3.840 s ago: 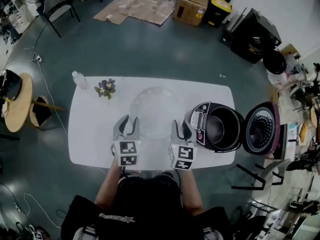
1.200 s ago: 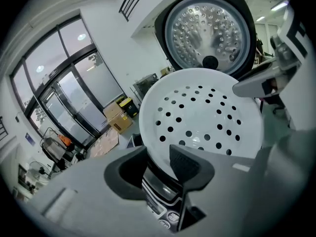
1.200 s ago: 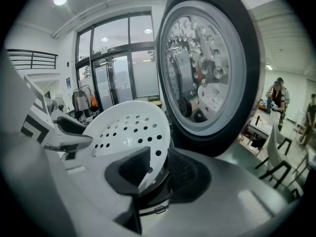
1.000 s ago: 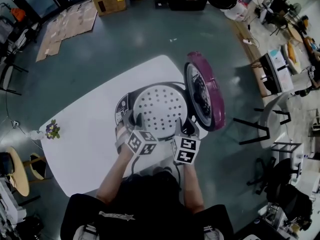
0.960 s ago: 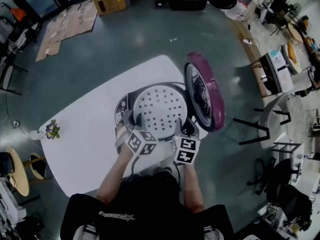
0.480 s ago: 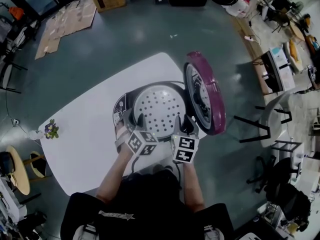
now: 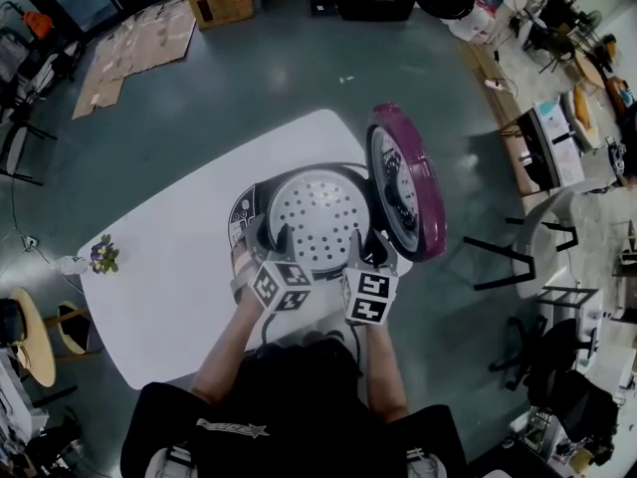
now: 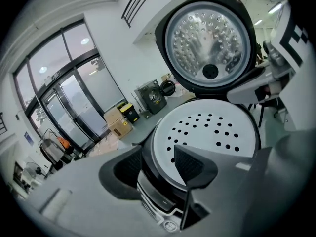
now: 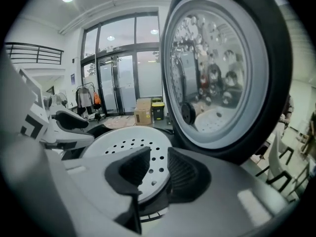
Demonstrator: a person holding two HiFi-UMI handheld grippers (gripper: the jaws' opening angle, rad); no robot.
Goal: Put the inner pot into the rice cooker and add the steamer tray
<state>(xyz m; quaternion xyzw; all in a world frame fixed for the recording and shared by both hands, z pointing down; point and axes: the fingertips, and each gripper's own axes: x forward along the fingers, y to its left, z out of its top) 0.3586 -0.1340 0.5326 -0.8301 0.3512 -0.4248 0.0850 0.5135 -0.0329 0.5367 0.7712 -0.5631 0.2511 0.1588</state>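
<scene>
left gripper (image 8: 158, 159) has just been opening, jaws apart around the steamer tray (image 7: 318, 215) rim; right gripper (image 9: 158, 165) clamps it.

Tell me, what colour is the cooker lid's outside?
Magenta. The lid shows it best in the head view.

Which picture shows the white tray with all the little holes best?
The head view: it looks down on nearly the whole steamer tray sitting in the rice cooker. The left gripper view shows most of it, slanted; the right gripper view shows only part.
</scene>
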